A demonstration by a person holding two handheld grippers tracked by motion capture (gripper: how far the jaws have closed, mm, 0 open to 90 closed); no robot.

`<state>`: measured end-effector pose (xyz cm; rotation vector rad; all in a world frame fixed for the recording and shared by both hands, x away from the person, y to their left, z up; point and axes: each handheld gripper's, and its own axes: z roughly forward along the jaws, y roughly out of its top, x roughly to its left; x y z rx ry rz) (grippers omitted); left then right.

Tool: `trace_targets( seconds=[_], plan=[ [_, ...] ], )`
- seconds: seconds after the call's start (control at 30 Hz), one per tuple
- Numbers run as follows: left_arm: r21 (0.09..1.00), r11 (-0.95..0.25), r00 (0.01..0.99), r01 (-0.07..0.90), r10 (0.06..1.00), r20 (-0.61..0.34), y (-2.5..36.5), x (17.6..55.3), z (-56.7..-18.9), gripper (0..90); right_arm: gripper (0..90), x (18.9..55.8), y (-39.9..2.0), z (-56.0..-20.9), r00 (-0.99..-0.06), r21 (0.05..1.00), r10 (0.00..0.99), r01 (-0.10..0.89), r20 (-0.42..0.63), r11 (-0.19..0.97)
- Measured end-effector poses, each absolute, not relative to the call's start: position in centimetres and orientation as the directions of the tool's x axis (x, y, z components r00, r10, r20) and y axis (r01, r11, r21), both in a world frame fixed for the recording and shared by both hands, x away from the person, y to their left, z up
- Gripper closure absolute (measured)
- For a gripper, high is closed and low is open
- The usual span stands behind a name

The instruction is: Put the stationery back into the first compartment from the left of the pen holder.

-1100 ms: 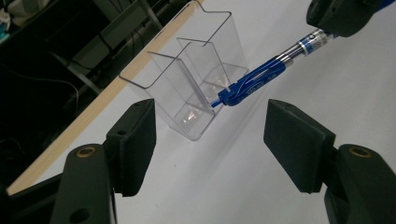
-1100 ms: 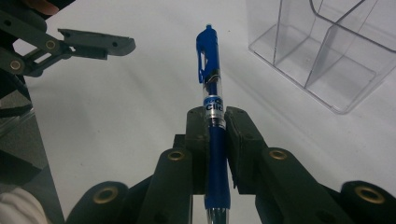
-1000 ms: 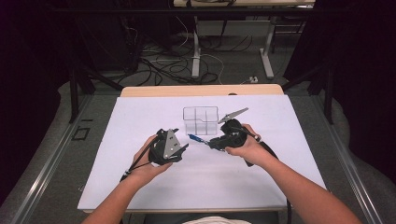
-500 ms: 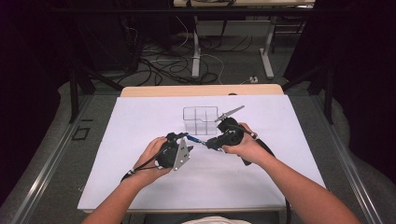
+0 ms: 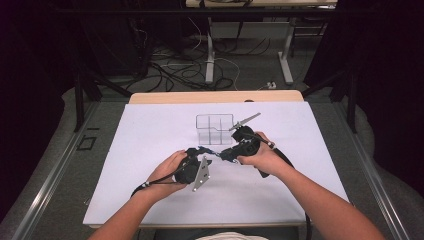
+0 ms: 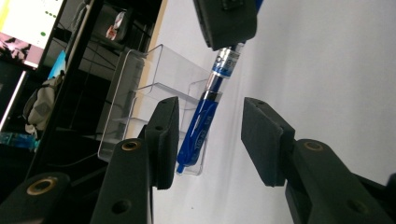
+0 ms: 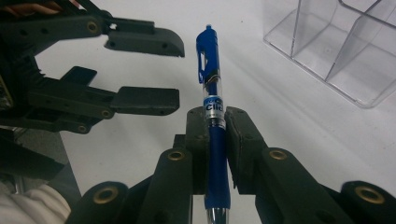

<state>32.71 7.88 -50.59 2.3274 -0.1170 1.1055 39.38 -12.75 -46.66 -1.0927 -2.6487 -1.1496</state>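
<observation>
Pen — blue, light, stiff, slick plastic — pinched mid-barrel by right gripper above white table, near clear organizer. Left gripper spread wide around clip end. Probably best gripped at rubber sleeve.

A white-topped table stands on grey floor, with tangled cables beyond in dim light.

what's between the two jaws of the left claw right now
The clip end of the blue pen, untouched by either jaw. The left claw is open; the right claw holds the pen's barrel. Clearest in the left gripper view.
</observation>
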Motion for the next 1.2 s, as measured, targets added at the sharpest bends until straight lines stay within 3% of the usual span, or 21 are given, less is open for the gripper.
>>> trace_targets(
  seconds=[0.83,1.2],
  plan=[
    [0.283,-0.875,0.602,-0.391,-0.01,0.799,6.7,32.4,-51.6,77.5,79.9,39.1,-11.4,-47.0,-0.763,0.585,0.559,0.626,0.324,0.515],
    [0.24,-0.884,0.591,-0.401,-0.049,0.805,6.8,32.3,-51.5,79.1,79.8,39.1,-11.3,-47.1,-0.765,0.582,0.558,0.625,0.322,0.52]
  ],
)
